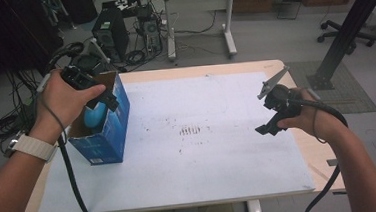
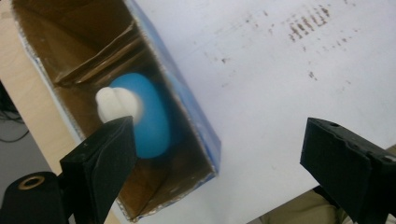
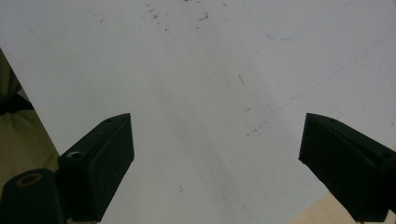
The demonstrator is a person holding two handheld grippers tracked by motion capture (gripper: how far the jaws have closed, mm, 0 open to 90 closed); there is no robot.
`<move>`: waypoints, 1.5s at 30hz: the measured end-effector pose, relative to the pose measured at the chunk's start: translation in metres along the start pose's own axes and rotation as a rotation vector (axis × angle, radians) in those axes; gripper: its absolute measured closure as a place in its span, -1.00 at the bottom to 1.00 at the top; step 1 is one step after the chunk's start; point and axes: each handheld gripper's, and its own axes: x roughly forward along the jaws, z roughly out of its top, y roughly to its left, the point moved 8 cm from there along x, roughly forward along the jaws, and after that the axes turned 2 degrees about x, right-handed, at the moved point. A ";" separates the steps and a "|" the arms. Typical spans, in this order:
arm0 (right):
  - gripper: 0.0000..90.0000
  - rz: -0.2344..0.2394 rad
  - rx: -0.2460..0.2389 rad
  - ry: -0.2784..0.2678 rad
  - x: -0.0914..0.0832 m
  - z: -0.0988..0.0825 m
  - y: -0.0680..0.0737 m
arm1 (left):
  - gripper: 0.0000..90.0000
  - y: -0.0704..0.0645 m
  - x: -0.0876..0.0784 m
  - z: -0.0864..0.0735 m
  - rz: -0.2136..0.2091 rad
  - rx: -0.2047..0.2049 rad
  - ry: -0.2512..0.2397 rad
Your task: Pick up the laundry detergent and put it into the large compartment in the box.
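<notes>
**Two tools spread, blue object down in the box**

Two tools are in the person's hands above the worktop (image 1: 291,179), which is covered by a white sheet (image 1: 205,160) bearing a patch of dark smudges near its middle. The left tool (image 1: 106,99) hangs over the open top of a blue cardboard box (image 1: 109,141) that stands at the worktop's left edge, toward the far left corner. Its jaws stand wide apart with nothing between them (the left gripper view looks straight down past them into the box). Inside the box (image 2: 187,107) lies a blue rounded object (image 2: 149,121) with a white knob (image 2: 116,102) at one end, resting against the brown inner wall. The right tool (image 1: 270,123) hovers near the worktop's right edge, well apart from the box, its jaws likewise spread over bare white sheet (image 3: 201,93), gripping nothing.
</notes>
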 end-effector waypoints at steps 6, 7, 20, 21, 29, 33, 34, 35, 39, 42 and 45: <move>-0.77 0.001 0.002 -0.001 0.000 0.001 0.000 | -0.77 -0.013 -0.003 0.004 -0.021 0.058 -0.015; -0.77 0.000 0.001 0.000 0.000 0.001 0.001 | -0.77 -0.016 -0.003 0.005 -0.026 0.071 -0.016; -0.77 0.003 -0.001 0.001 0.001 0.002 0.001 | -0.77 -0.041 -0.008 0.008 -0.056 0.176 -0.036; -0.77 0.003 0.000 0.001 0.001 0.002 0.001 | -0.77 -0.042 -0.008 0.008 -0.059 0.182 -0.035; -0.77 0.007 -0.003 0.002 0.001 0.003 0.002 | -0.77 -0.055 -0.008 0.008 -0.084 0.225 -0.020; -0.77 0.008 -0.005 0.002 0.003 0.003 0.002 | -0.77 -0.061 -0.007 0.008 -0.092 0.259 -0.002; -0.77 0.007 -0.005 0.003 0.003 0.003 0.002 | -0.77 -0.062 -0.007 0.008 -0.092 0.271 0.002; -0.77 0.008 -0.004 0.003 0.003 0.003 0.002 | -0.77 -0.064 -0.007 0.009 -0.096 0.276 0.002; -0.77 0.008 -0.006 0.003 0.002 0.004 0.001 | -0.77 -0.070 -0.005 0.010 -0.105 0.311 0.007; -0.77 0.009 -0.004 0.003 0.003 0.004 0.001 | -0.77 -0.075 -0.003 0.011 -0.114 0.344 0.011; -0.77 0.011 -0.004 0.005 0.004 0.004 0.000 | -0.78 -0.079 -0.001 0.012 -0.122 0.364 0.007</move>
